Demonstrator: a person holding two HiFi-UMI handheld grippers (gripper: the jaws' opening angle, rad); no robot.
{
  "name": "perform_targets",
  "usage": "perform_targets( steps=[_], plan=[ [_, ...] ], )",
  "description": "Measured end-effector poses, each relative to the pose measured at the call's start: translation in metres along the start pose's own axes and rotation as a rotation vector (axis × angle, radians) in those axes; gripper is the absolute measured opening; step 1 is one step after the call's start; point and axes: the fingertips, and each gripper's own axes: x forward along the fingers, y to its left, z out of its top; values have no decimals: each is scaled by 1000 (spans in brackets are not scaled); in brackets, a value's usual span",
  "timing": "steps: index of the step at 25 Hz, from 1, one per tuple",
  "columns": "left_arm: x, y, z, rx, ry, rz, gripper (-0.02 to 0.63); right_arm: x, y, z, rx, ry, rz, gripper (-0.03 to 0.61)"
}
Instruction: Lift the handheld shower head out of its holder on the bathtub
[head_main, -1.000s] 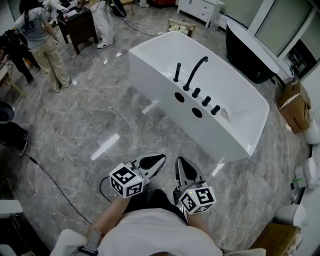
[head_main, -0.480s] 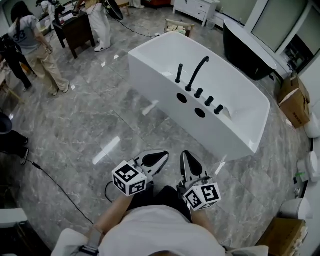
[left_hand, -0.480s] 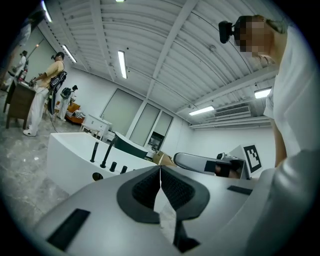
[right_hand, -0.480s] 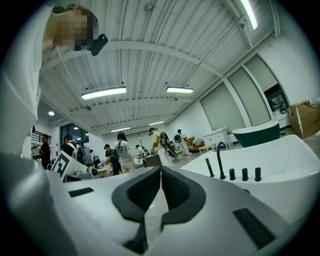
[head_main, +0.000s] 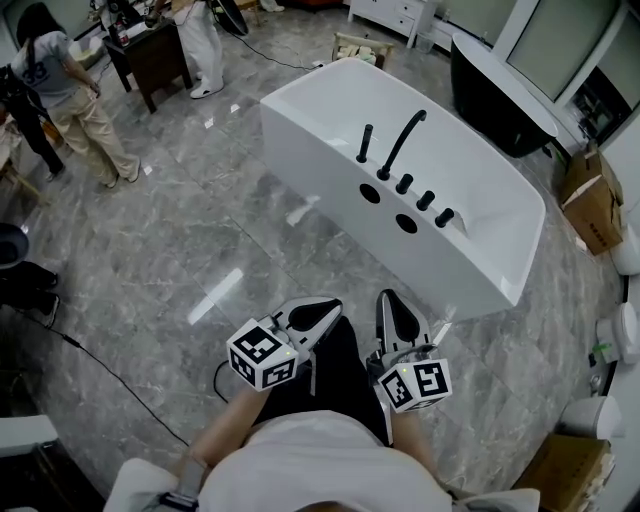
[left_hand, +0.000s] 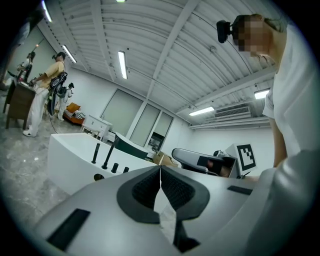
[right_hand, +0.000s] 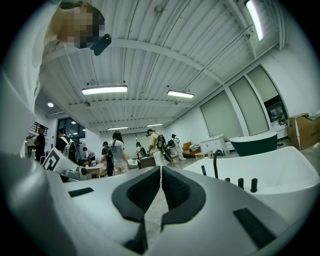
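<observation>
The white bathtub (head_main: 322, 175) stands in the upper centre of the head view on a grey marble floor (head_main: 150, 260). The handheld shower head (head_main: 366, 143), a black upright rod, sits in its holder on the tub's near rim, just left of the curved black spout (head_main: 404, 140). A row of three black knobs (head_main: 425, 199) continues to the spout's right. The left gripper (head_main: 325, 308) and the right gripper (head_main: 389, 300) are held side by side at the lower centre of the frame, well apart from the tub and pointing toward it. In each gripper view the two jaws are pressed together with nothing between them. The shower head shows left of centre in the left gripper view (left_hand: 95, 153) and right of centre in the right gripper view (right_hand: 203, 170).
</observation>
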Motion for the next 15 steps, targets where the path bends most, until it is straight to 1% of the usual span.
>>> perform_targets(
  steps=[5, 11, 15],
  plan=[
    [11, 15, 3, -4, -5, 22, 12, 17, -15, 6, 2, -16, -15, 20],
    [44, 33, 16, -2, -7, 21, 12, 44, -40, 22, -8, -38, -22, 20],
    [72, 46, 31, 10, -18, 16, 12, 63, -62, 32, -34, -37, -26, 20]
  ],
)
